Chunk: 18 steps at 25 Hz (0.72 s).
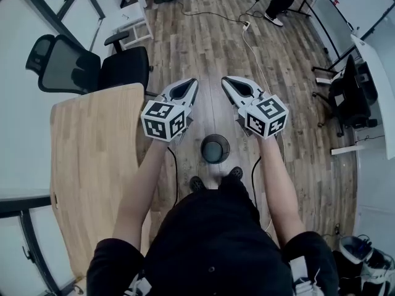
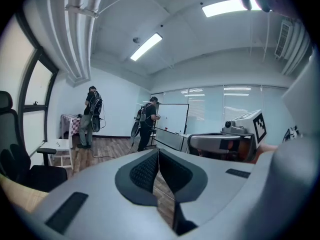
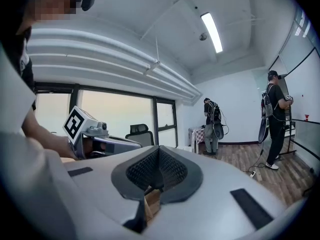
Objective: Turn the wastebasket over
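A wooden table (image 1: 92,165) fills the left side. A black office chair (image 1: 80,66) stands behind it, and a small white side table (image 1: 133,23) sits farther back. In the middle, on the plank floor (image 1: 203,36), the wastebasket (image 1: 215,148) stands just ahead of the person's shoes (image 1: 197,182). It sits low between the two raised grippers and touches neither. A cable (image 1: 247,32) trails over the floor towards another person (image 1: 281,2) at the far end. At the right is a desk (image 1: 376,73) with a dark chair (image 1: 345,97) beside it. Nothing lies between the grippers and the wastebasket.

From straight above, the wastebasket shows only as a dark round with a grey rim, so whether its mouth or its base faces up is hard to tell. The far person is cut off by the top edge.

The left gripper (image 1: 192,84) is clenched, its ribbed pads meeting with nothing between them. The right gripper (image 1: 226,81) is clenched the same way and is also empty. Both point forward, side by side in the air.
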Tool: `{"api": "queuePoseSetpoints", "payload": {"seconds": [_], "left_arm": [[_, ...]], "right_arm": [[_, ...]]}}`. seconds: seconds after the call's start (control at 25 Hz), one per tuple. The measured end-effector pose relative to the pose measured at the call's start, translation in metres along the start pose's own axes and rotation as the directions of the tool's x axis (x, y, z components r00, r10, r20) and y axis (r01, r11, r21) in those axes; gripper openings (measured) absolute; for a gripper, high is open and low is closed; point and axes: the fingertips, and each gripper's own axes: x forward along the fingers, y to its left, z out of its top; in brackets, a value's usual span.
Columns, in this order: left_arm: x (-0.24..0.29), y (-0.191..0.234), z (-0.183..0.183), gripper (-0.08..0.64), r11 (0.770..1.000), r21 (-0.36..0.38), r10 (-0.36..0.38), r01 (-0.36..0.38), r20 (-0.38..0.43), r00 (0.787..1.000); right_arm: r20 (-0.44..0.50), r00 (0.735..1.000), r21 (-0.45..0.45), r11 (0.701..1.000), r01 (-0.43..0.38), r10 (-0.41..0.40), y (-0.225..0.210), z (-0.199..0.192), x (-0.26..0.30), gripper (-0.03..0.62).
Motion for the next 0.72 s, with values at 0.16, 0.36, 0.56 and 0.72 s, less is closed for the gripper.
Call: {"api": "queuePoseSetpoints", "payload": {"seconds": [0.16,0.36,0.56,0.72], "left_arm": [[-0.002,-0.004,0.000,0.021,1.000,-0.016,-0.004,0.005,0.004,1.000],[-0.005,-0.009,-0.002,0.021,1.000,-0.014,-0.007,0.008,0.003,1.000],[-0.014,-0.013,-0.003,0.021,1.000,-0.005,-0.005,0.005,0.006,1.000],[-0.020,-0.012,-0.005,0.021,1.000,-0.011,-0.003,0.003,0.006,1.000]], "right_arm": [[0.002,1.000,-0.005,1.000,0.006,-0.006,0.003,0.000,-0.006,0.032],[-0.006,1.000,-0.007,1.000,0.005,-0.005,0.007,-0.004,-0.009,0.032],[-0.004,1.000,-0.009,1.000,-0.004,0.004,0.018,-0.005,-0.010,0.032],[-0.004,1.000,-0.010,1.000,-0.009,0.009,0.025,-0.006,-0.009,0.032]]}}
